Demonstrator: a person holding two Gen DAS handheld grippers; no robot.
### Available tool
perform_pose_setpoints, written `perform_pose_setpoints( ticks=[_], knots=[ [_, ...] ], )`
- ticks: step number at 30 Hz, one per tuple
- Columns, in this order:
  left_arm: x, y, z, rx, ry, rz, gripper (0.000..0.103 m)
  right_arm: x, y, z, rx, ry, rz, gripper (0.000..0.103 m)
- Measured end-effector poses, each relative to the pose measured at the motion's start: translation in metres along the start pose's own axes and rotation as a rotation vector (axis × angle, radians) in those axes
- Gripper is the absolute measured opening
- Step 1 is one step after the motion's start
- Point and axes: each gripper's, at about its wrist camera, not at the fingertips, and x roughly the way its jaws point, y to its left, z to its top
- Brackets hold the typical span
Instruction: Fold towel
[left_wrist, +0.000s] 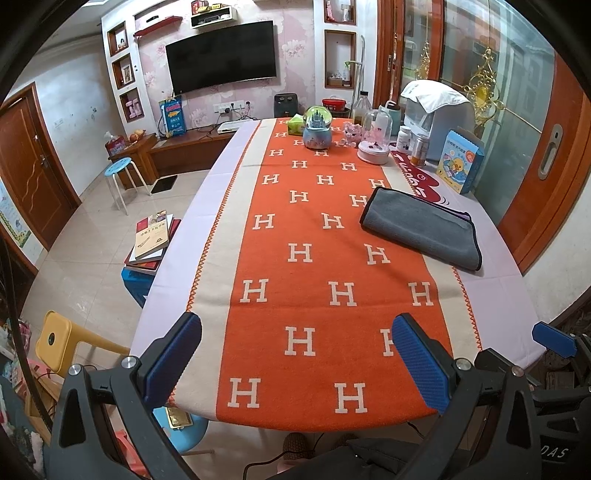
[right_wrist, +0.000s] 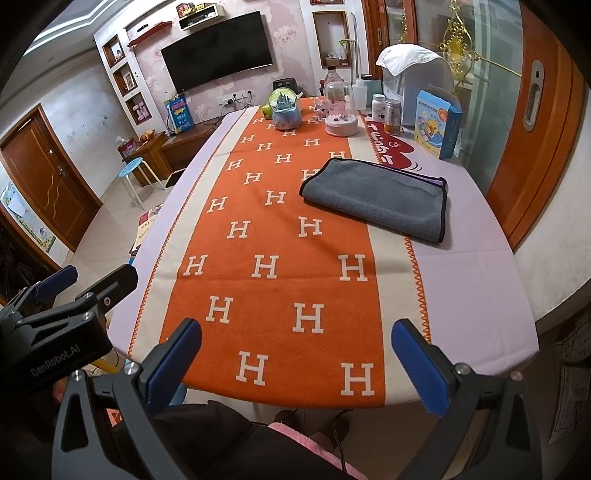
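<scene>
A grey towel (left_wrist: 421, 229) with a black hem lies folded flat on the right side of the table, partly on the orange H-patterned cloth (left_wrist: 314, 258). It also shows in the right wrist view (right_wrist: 376, 197). My left gripper (left_wrist: 295, 362) is open and empty, held above the table's near edge, well short of the towel. My right gripper (right_wrist: 295, 365) is open and empty, also above the near edge. In the right wrist view the left gripper (right_wrist: 70, 284) appears at the far left.
At the table's far end stand a snow globe (left_wrist: 317, 127), a glass dome (left_wrist: 375, 142), bottles (left_wrist: 413, 142), a blue carton (left_wrist: 460, 162) and a white appliance (left_wrist: 436, 110). A blue stool (left_wrist: 118, 170), books (left_wrist: 151, 240) and a yellow chair (left_wrist: 59, 339) stand left of the table.
</scene>
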Motion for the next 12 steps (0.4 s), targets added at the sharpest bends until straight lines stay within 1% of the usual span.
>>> perform_pose_setpoints(
  ticks=[12],
  knots=[
    [-0.0002,0.0003,0.0012,0.000,0.000,0.000,0.102,0.0000,0.0001,0.0001,0.002,0.006,0.001,0.103]
  ],
)
